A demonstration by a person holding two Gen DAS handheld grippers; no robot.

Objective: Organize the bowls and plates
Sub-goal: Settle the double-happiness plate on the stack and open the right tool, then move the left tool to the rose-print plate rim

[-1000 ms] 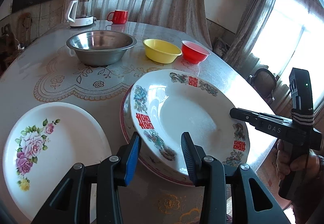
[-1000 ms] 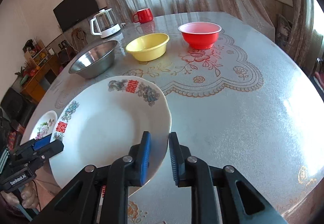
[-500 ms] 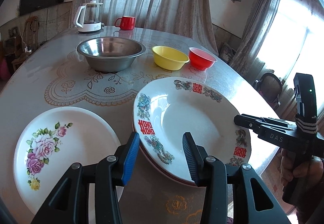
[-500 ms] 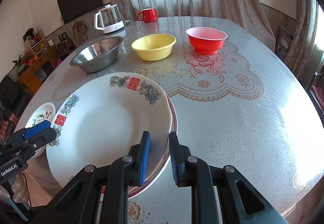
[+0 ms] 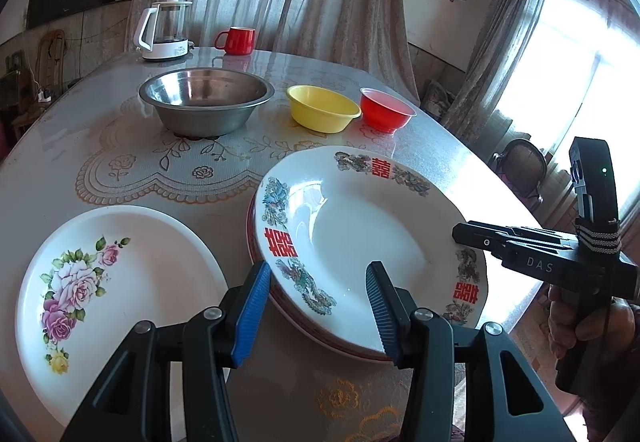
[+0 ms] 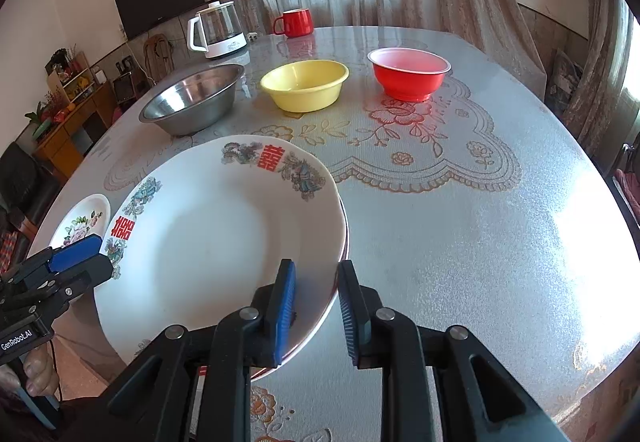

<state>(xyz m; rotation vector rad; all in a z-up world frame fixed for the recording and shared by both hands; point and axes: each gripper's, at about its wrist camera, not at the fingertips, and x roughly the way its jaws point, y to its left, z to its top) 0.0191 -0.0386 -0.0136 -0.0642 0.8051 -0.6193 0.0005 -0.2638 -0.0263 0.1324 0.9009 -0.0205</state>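
A round bench [image 6: 460, 242] carries dishes. Near its front edge a white plate with red characters [image 5: 360, 242] lies stacked on a red-rimmed plate [image 5: 320, 340]. The left gripper [image 5: 316, 306] straddles the stack's rim at 6 o'clock, fingers apart and opening, not pressing it. The right gripper [image 6: 316, 306] straddles the rim at 3 o'clock, fingers also opening, the rim between them. A rose plate [image 5: 108, 290] lies at 9 o'clock. At 12 o'clock stand a steel bowl [image 5: 206, 100], yellow bowl [image 5: 322, 114] and red bowl [image 5: 386, 115].

plates [image 5: 360, 242] stacked; rose plate [image 5: 120, 282] left; bowls [image 5: 206, 104] behind.
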